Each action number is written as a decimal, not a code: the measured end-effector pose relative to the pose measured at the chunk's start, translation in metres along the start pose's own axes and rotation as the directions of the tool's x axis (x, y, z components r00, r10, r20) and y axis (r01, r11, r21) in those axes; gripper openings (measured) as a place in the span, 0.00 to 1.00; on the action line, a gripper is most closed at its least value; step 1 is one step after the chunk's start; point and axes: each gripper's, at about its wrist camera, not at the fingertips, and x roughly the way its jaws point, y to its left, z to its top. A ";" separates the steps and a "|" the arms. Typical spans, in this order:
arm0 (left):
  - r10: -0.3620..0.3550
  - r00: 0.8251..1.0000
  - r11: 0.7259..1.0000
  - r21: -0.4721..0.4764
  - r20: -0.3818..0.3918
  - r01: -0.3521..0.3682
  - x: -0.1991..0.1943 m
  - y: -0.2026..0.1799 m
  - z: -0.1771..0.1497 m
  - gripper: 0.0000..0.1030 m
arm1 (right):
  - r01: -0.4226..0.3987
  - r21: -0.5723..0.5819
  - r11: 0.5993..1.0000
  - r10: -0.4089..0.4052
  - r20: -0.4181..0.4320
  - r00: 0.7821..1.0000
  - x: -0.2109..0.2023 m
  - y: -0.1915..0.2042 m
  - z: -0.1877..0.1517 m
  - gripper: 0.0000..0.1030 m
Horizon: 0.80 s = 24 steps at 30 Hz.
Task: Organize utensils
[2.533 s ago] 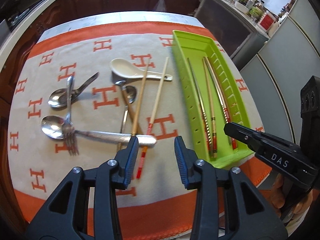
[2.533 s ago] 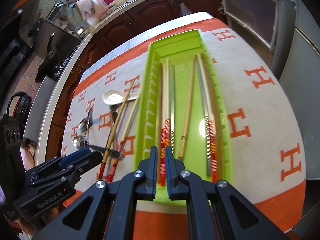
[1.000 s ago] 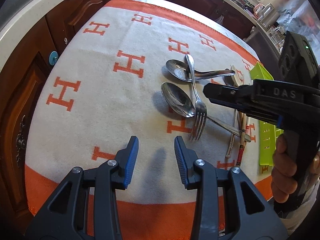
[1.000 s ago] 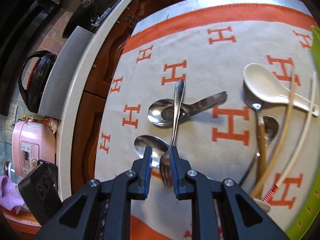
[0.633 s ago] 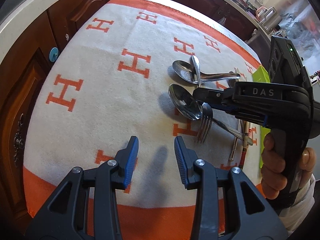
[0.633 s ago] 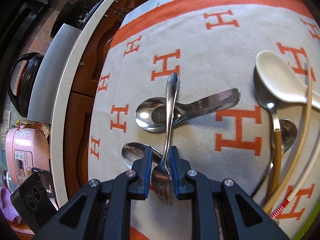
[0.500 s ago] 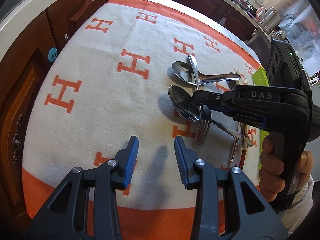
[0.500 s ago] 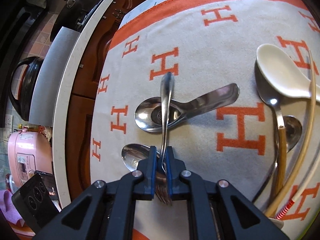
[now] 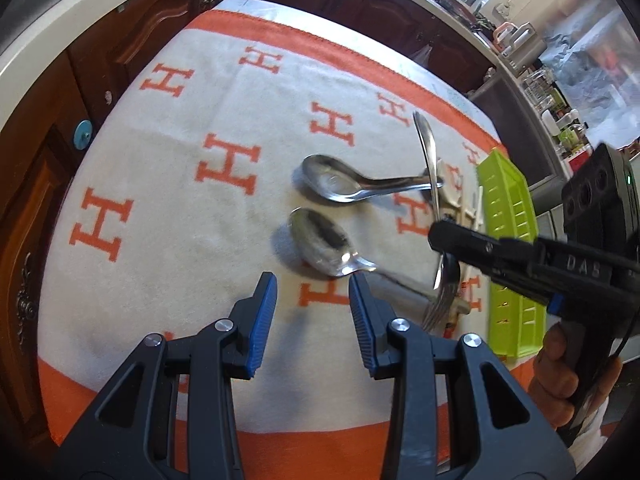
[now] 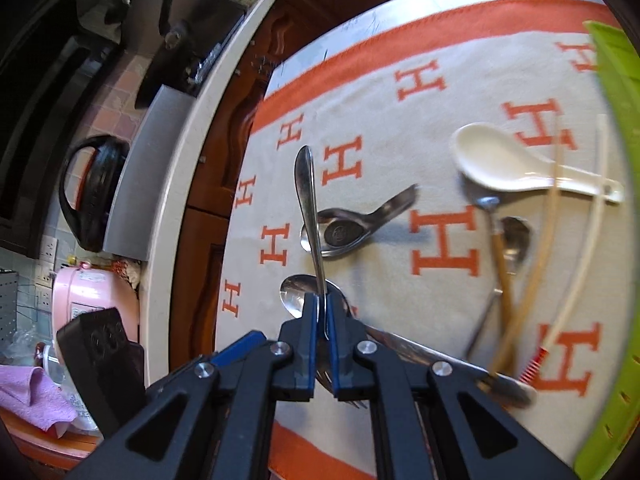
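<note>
The right hand-held gripper (image 10: 322,316) grasps the shiny steel fork (image 10: 307,204) by its neck, above two steel spoons (image 9: 324,246). The left hand-held gripper (image 9: 313,294) hangs released nearby.

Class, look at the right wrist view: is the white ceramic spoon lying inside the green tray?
No. The white ceramic spoon lies on the patterned cloth, left of the green tray.
</note>
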 end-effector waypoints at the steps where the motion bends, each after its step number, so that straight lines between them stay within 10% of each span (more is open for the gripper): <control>1: -0.013 1.000 1.000 -0.001 0.001 0.013 0.000 -0.003 0.003 0.33 | -0.001 0.005 1.000 0.001 0.013 1.000 -0.007 -0.003 -0.001 0.04; 12: -0.147 0.988 0.978 -0.155 -0.044 0.138 0.036 -0.031 0.035 0.33 | 0.012 0.077 0.997 -0.020 0.105 0.994 -0.057 -0.040 -0.017 0.04; 24: -0.266 0.961 0.891 -0.399 -0.070 0.218 0.080 -0.024 0.037 0.33 | -0.007 0.108 0.994 -0.007 0.131 0.991 -0.071 -0.058 -0.021 0.04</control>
